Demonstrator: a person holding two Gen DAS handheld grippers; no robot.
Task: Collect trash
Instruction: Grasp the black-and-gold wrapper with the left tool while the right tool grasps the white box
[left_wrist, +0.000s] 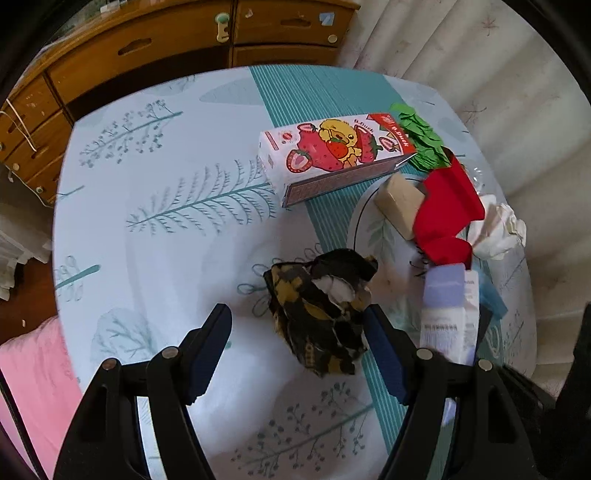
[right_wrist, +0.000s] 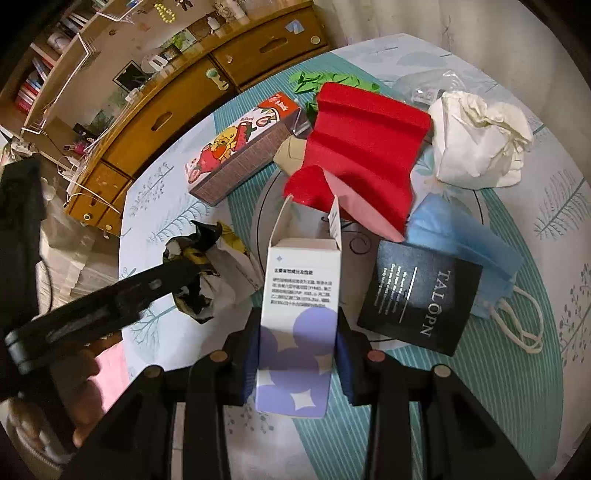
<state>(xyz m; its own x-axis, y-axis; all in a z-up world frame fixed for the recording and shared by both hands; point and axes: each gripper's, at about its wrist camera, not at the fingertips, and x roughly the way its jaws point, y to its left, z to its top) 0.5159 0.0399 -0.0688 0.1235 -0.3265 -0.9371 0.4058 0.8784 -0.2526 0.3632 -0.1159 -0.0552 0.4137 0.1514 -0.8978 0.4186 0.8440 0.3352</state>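
While right gripper (right_wrist: 297, 354) clamps open white-purple box (right_wrist: 297, 317), interior unseen.

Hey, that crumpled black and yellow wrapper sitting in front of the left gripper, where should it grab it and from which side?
Grip the black and yellow wrapper across its bunched middle, coming straight in from the near side. The left gripper is open with the wad between its fingers. It lies alone on the tablecloth, so closing there should probably hold.
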